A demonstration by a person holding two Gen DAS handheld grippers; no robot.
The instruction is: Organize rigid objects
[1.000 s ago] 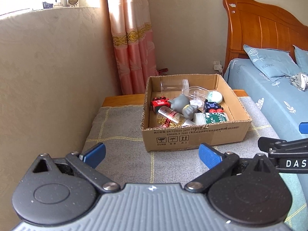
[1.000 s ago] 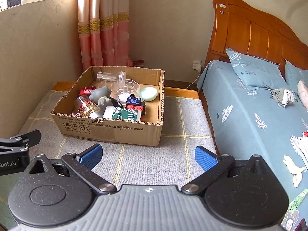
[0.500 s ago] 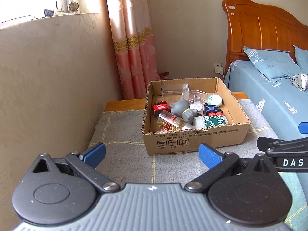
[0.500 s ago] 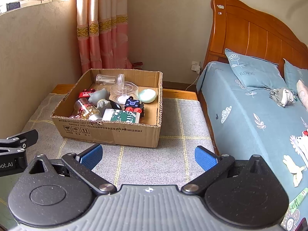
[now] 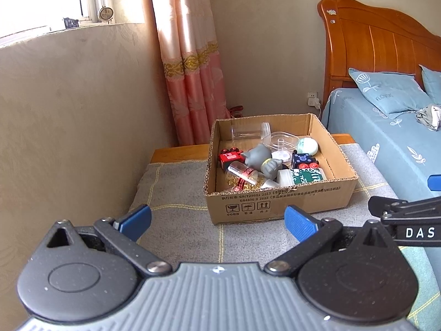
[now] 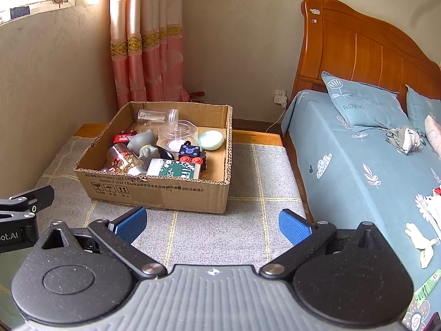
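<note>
A cardboard box [image 5: 278,201] [image 6: 154,190] stands on a grey checked mat. It holds several rigid objects: a grey cat figure [image 5: 261,158] [image 6: 144,144], a clear jar of gold beads [image 5: 242,176], a green-labelled white bottle [image 5: 301,177] [image 6: 173,168], a red toy [image 5: 231,156], a dark blue toy car [image 6: 191,154], a mint round case [image 6: 210,139] and clear plastic containers [image 6: 177,133]. My left gripper [image 5: 217,220] is open and empty, well short of the box. My right gripper [image 6: 212,223] is open and empty, also short of it.
The grey mat [image 6: 215,220] lies on a low wooden platform. A wall [image 5: 69,124] runs along the left, a pink curtain [image 5: 193,69] hangs behind. A bed with blue sheet [image 6: 358,179] and wooden headboard borders the right side.
Both grippers have drawn back and lifted a little, so the box looks smaller and farther. Both stay open; nothing in the box has moved.
</note>
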